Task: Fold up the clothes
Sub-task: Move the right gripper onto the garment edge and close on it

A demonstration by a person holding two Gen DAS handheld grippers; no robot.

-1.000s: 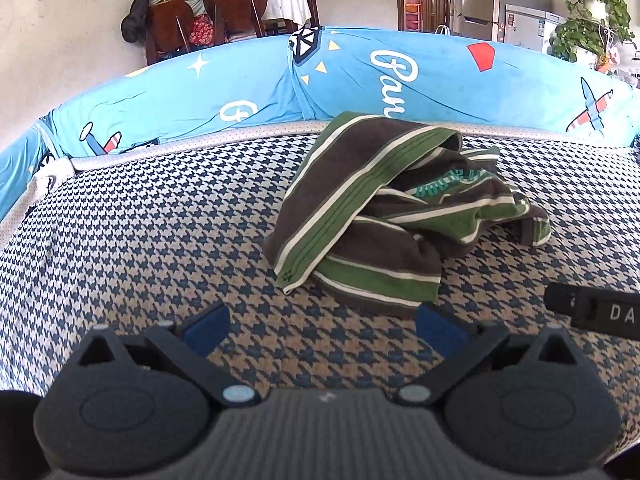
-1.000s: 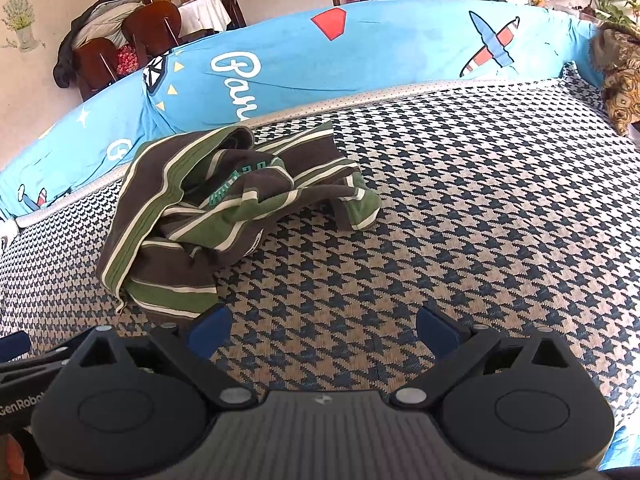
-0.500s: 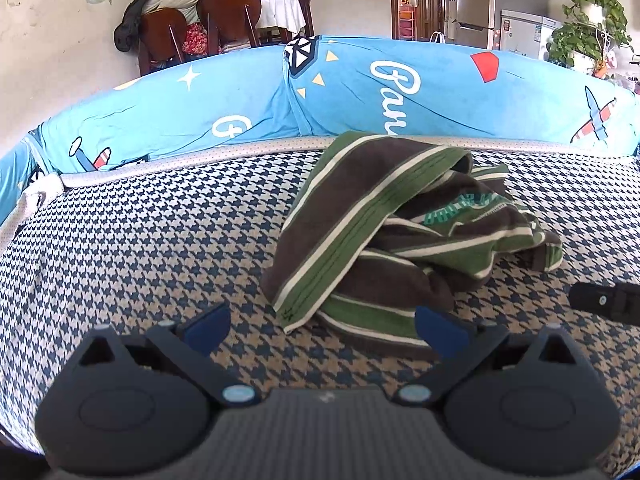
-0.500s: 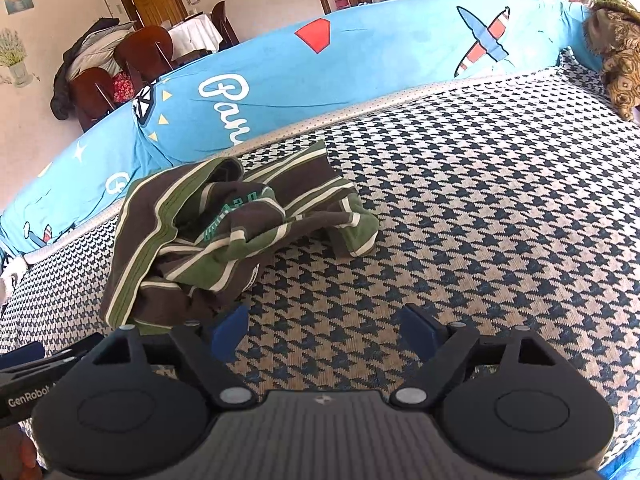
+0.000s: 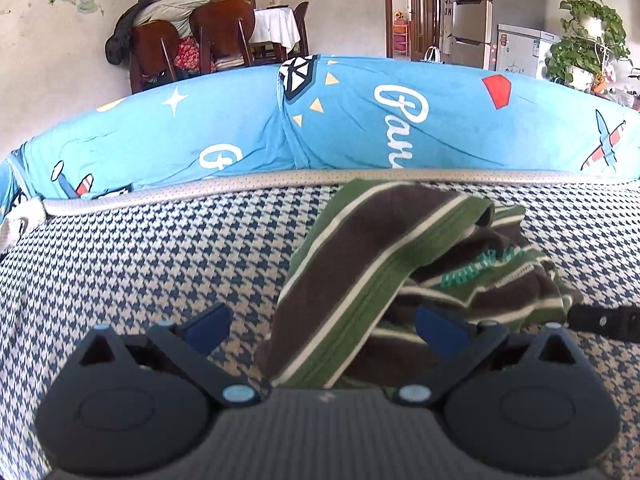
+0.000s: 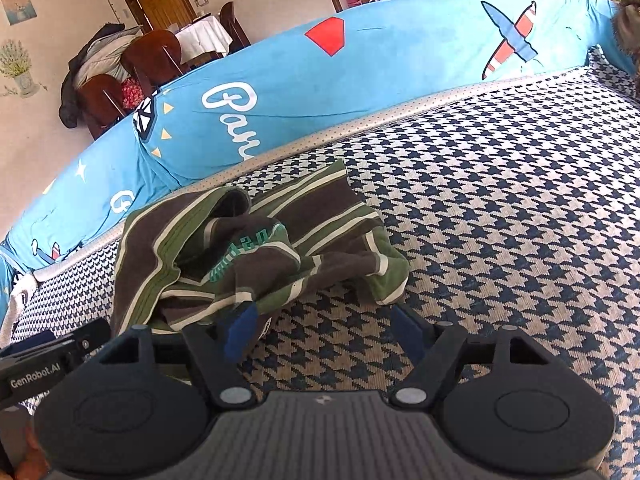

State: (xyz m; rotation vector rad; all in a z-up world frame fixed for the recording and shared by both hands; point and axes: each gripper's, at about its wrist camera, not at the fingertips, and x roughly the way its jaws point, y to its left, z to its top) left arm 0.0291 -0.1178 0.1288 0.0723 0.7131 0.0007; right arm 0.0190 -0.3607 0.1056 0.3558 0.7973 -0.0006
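Observation:
A crumpled top (image 5: 380, 280) in brown, green and cream stripes lies in a heap on the houndstooth surface (image 5: 140, 272). My left gripper (image 5: 323, 324) is open, low over the heap's near left end, and the striped fold runs between its blue pads without being pressed. In the right wrist view the same top (image 6: 248, 248) lies ahead and to the left. My right gripper (image 6: 324, 330) is closing at the heap's near right edge. Its left pad (image 6: 240, 330) is at the hem, with mostly bare fabric between the fingers. Each gripper shows at the edge of the other's view.
A blue printed bolster (image 5: 320, 128) runs along the far edge of the surface. Beyond it are wooden chairs (image 5: 216, 40) piled with clothes, a fridge (image 5: 476, 12) and a potted plant (image 5: 584, 40). Open houndstooth fabric (image 6: 500, 220) stretches to the right.
Both grippers have moved forward to the top, which now lies right at their fingertips. The right gripper's jaws have narrowed. The top itself has not shifted.

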